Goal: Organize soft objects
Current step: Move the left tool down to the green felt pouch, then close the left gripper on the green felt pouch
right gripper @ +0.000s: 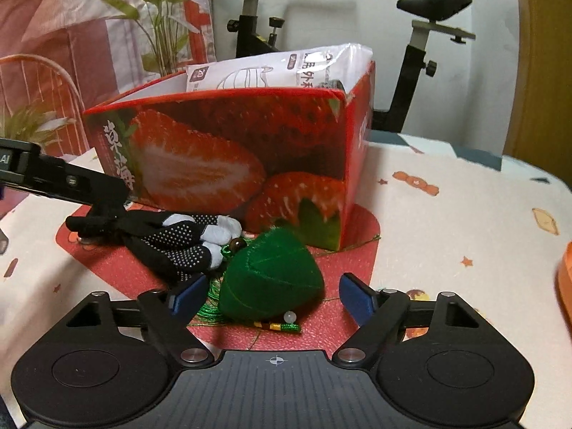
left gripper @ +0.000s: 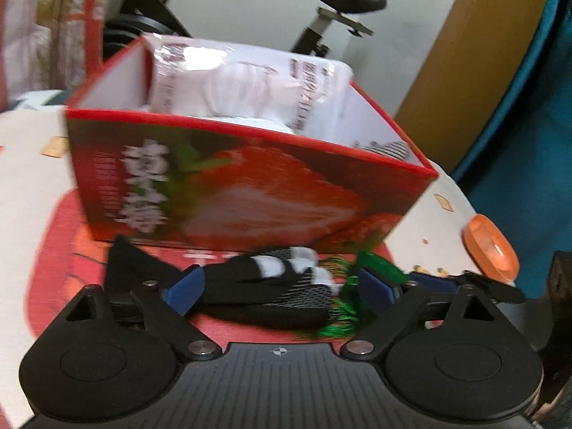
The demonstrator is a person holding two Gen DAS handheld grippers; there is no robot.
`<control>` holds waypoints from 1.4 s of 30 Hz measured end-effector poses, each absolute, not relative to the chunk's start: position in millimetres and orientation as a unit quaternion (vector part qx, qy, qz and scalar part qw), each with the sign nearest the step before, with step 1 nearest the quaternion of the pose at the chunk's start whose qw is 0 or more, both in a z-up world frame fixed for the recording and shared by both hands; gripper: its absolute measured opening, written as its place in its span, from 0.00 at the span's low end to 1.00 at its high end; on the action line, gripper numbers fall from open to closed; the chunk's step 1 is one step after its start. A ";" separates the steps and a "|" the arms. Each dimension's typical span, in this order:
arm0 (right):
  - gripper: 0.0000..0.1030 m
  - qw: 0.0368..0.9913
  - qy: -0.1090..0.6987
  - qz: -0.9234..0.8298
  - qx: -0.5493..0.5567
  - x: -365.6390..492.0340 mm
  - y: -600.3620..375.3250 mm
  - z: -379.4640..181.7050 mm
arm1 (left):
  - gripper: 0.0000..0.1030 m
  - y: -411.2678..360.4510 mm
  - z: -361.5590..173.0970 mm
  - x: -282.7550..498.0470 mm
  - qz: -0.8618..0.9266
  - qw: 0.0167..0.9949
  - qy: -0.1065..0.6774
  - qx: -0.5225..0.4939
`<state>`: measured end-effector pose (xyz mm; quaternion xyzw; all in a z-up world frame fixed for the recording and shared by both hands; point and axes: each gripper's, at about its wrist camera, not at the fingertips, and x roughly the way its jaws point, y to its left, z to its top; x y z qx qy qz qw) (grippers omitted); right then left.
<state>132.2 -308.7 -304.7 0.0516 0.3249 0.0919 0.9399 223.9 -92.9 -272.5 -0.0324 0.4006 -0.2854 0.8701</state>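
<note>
A black fabric glove with white fingertips and grip dots (right gripper: 171, 246) and a green felt pyramid charm with tassel cords (right gripper: 270, 279) lie side by side, seemingly touching, on the bench (right gripper: 464, 221), just in front of a red cardboard box printed with strawberries (right gripper: 221, 150). The box already holds a white plastic packet (right gripper: 271, 68), so it likely serves as the collecting bin. The left gripper (left gripper: 282, 286) brackets the glove, jaws wide, pads probably not yet pressing, though blur obscures this. The right gripper (right gripper: 273, 298) straddles the charm, jaws wide and clear of it, positioned to pinch its soft sides.
</note>
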 end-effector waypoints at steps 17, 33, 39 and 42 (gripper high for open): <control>0.55 0.931 0.327 0.152 0.062 136.6 -292.6 -311.3 | 0.60 -150.0 -300.2 231.3 -0.349 0.813 0.462 -0.064; 0.50 0.930 0.333 0.147 0.057 137.5 -280.0 -305.8 | 0.52 -136.2 -320.0 237.1 -0.339 0.804 0.481 -0.086; 0.51 0.932 0.329 0.153 0.022 146.2 -273.5 -300.1 | 0.50 -130.0 -318.3 235.8 -0.336 0.808 0.476 -0.087; 0.50 0.933 0.324 0.155 0.020 143.7 -269.6 -293.4 | 0.50 -120.6 -307.7 231.6 -0.339 0.811 0.468 -0.092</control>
